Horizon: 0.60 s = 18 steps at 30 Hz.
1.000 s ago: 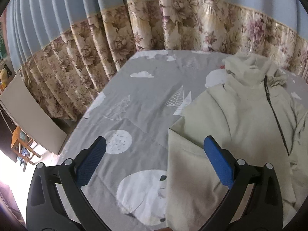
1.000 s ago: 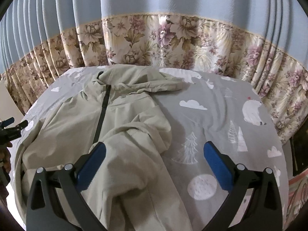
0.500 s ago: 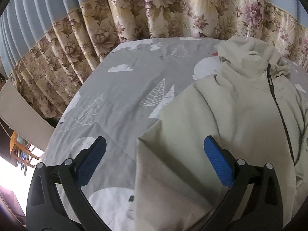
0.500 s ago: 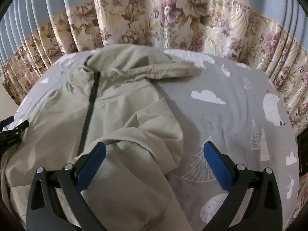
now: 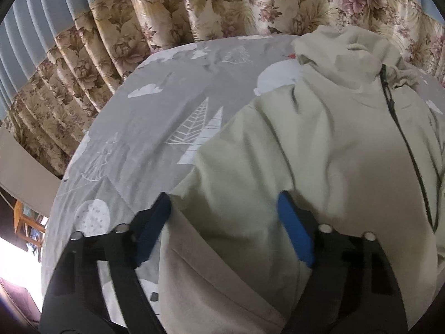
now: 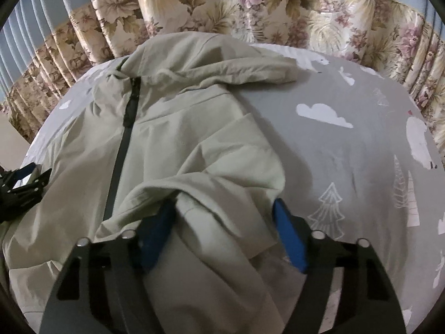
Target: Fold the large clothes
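My left tool (image 5: pixel 224 208) and right tool (image 6: pixel 224 213) both stand open, each straddling fabric of the beige jacket (image 6: pixel 178 144) spread zipper-up on the bed (image 6: pixel 347 150). I judge I'm at the grasping step: next I should close on both sides, then fold inward evenly.

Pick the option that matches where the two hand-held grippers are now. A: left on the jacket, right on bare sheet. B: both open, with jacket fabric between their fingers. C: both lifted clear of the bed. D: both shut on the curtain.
B: the left hand-held gripper and the right hand-held gripper both stand open with jacket fabric between their blue fingers.
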Each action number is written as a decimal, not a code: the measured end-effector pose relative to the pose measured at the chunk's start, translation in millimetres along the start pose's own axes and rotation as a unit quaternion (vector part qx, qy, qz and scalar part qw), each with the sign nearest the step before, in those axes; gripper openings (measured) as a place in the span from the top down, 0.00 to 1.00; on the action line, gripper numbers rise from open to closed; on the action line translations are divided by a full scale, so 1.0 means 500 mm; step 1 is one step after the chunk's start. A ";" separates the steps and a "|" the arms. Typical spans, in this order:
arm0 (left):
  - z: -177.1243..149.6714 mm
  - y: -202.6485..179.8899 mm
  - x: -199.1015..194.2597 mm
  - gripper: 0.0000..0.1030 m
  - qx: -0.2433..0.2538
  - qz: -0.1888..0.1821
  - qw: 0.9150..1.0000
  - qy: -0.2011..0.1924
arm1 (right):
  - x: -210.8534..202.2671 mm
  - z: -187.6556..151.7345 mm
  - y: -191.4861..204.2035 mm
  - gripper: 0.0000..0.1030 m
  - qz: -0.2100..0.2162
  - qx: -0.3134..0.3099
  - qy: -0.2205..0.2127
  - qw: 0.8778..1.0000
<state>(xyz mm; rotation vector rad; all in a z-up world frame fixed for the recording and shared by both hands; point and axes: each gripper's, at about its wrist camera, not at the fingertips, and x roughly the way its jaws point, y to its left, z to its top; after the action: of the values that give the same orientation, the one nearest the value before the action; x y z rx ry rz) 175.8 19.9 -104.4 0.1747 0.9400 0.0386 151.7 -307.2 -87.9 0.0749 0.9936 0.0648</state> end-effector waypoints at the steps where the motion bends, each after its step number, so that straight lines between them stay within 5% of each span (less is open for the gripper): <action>1: 0.000 -0.003 -0.001 0.41 0.001 -0.008 1.000 0.000 | -0.001 0.000 0.002 0.43 0.003 -0.001 -0.001 1.000; 10: 0.004 -0.030 -0.008 0.97 0.010 -0.031 0.999 -0.003 | -0.021 0.002 -0.001 0.80 0.024 0.000 -0.018 1.000; 18: 0.090 -0.053 -0.032 1.00 0.018 -0.042 0.998 -0.044 | -0.089 0.073 -0.103 0.89 -0.026 0.018 -0.079 0.996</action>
<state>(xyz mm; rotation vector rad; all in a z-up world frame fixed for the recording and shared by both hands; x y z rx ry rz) 201.5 -13.9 -70.2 0.1681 0.8605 -0.0633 159.0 -363.6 -35.9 0.0864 0.8385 -0.0063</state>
